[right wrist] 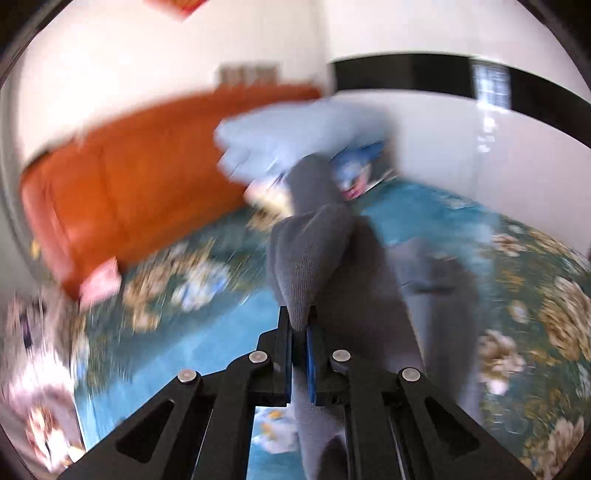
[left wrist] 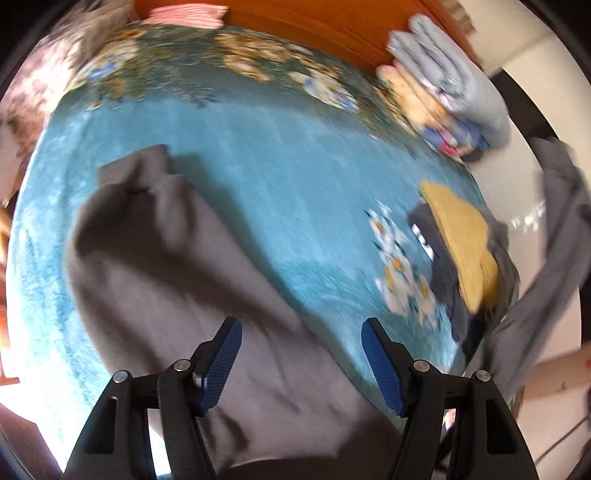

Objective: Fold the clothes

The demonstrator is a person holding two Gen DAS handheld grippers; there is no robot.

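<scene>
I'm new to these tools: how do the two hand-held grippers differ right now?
The left hand-held gripper has its jaws spread wide and holds nothing, above the grey garment; the right hand-held gripper is pinched shut on grey fabric. Both have black frames with blue pads.

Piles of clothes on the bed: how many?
2. A tall pile sits at the far edge by the orange headboard. A smaller pile, yellow on top, sits at the right edge. Others may be hidden.
</scene>
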